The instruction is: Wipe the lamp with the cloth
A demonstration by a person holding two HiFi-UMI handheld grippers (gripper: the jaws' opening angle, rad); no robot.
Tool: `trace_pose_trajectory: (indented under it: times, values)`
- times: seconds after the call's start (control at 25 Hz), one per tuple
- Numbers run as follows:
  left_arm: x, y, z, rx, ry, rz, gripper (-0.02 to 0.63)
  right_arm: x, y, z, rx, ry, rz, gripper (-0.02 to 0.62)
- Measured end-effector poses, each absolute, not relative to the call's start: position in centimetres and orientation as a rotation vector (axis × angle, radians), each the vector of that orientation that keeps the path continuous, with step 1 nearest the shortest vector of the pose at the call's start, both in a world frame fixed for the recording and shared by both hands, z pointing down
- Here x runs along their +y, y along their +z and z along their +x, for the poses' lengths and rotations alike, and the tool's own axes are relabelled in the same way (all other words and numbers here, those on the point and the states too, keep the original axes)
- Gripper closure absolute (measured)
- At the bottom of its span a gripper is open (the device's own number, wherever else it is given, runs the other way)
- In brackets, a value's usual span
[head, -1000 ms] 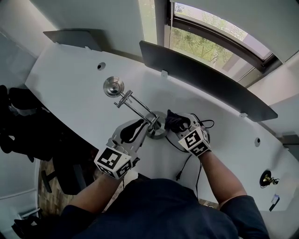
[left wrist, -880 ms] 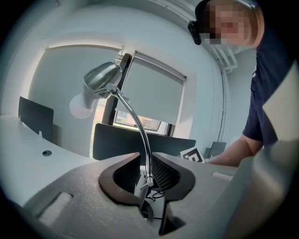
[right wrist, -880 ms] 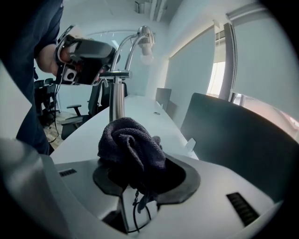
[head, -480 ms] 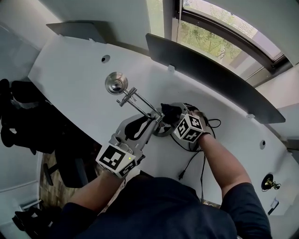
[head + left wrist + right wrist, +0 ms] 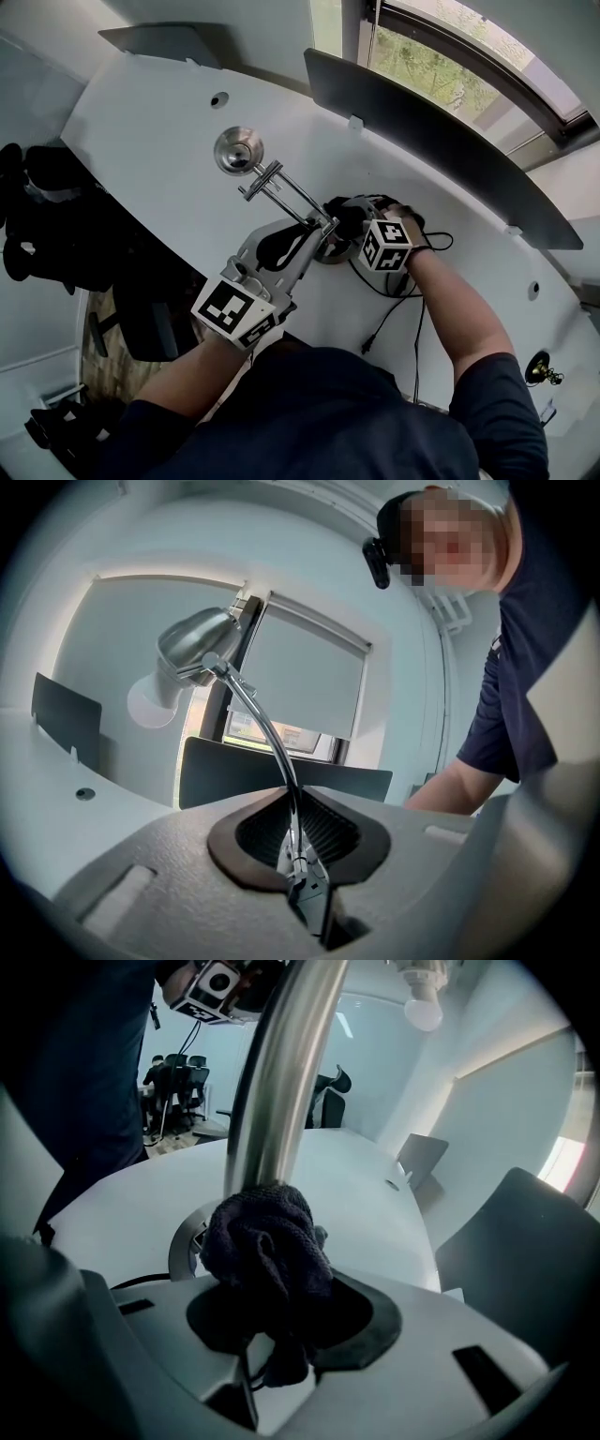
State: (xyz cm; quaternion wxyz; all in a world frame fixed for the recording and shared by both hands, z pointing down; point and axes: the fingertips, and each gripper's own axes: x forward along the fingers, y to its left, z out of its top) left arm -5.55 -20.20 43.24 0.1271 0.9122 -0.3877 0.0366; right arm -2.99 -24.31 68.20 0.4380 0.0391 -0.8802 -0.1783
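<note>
Left gripper [image 5: 302, 874]: fingers [image 5: 169, 883] pinched shut on the thin lamp arm [image 5: 272, 752], low down, right at its small joint. From the fingertips the arm climbs and curves away to the lamp head [image 5: 195, 645], high and to the left of them.

Right gripper [image 5: 272, 1316]: fingers [image 5: 441, 1354] clamped on a wad of dark cloth [image 5: 267, 1241]. The cloth bulges out past the fingertips and presses against a chrome tube [image 5: 281, 1072] of the lamp, just above the round base [image 5: 186, 1234], which lies directly ahead of the tips and slightly left.

Head view: both sets of fingertips meet at the foot of the lamp, left tips on the near-left side, right tips and cloth just beside them on the right. The grippers' bodies cover much of the base.

Behind the right fingers, toward the person, a black cable [image 5: 380, 323] trails over the white desk [image 5: 150, 141]. Beyond the fingertips a dark divider panel [image 5: 441, 141] stands along the desk's far edge, with a window [image 5: 441, 52] past it. Well apart to the right sits a small brass object [image 5: 538, 367], too small to identify.
</note>
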Motion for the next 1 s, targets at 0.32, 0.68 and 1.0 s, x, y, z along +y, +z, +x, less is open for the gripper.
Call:
trace_pose_trajectory:
  times: [0.32, 0.68, 1.0]
  values:
    - [-20.2, 43.6, -5.6, -1.124, 0.096, 2.646, 0.563, -22.7, 68.8, -1.8, -2.179, -0.365, 0.128, 0.437]
    - [-20.2, 43.5, -5.6, -1.124, 0.092, 2.642, 0.563, -19.8, 69.1, -1.1, -2.157, -0.264, 0.221, 0.437]
    - [-20.2, 43.6, -5.6, -1.102, 0.113, 2.656, 0.563, -16.9, 69.5, -1.5, -2.115, -0.205, 0.238, 0.437]
